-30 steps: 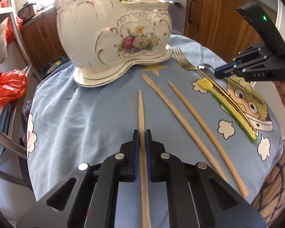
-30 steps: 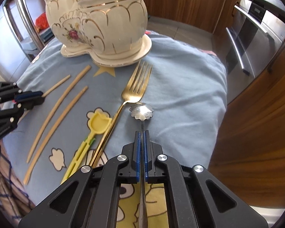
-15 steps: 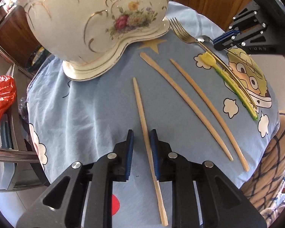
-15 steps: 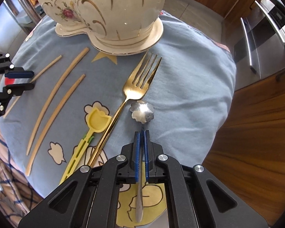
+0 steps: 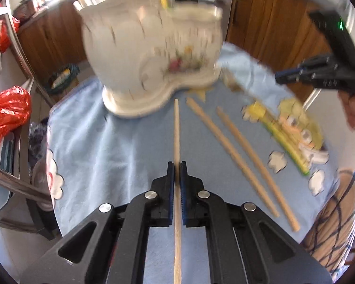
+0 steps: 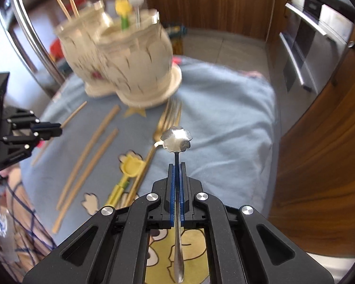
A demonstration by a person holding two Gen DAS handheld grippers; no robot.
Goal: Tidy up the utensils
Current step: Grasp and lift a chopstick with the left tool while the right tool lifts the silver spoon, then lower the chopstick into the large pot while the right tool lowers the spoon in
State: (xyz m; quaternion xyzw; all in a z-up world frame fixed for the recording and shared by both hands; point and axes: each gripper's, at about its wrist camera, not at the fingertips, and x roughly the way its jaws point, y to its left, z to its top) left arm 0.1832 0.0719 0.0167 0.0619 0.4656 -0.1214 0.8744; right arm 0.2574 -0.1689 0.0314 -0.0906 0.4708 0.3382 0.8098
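My left gripper has its jaws closing, and the pads press on a thin wooden chopstick that points at the cream floral ceramic holder. My right gripper is shut on the handle of a silver flower-bowl spoon, held above the blue cloth. On the cloth lie two more chopsticks, a gold fork and a yellow plastic spoon. The holder has utensils standing in it. Both views are motion-blurred.
A red plastic bag sits at the left beyond the table edge. Wooden cabinets and an oven stand to the right. Checked fabric shows at the near right edge. A hand holds the right gripper.
The left jaws opened around the chopstick, then shut on it and rose with it. The right gripper lifted the silver spoon off the cloth. The holder now looks farther off.
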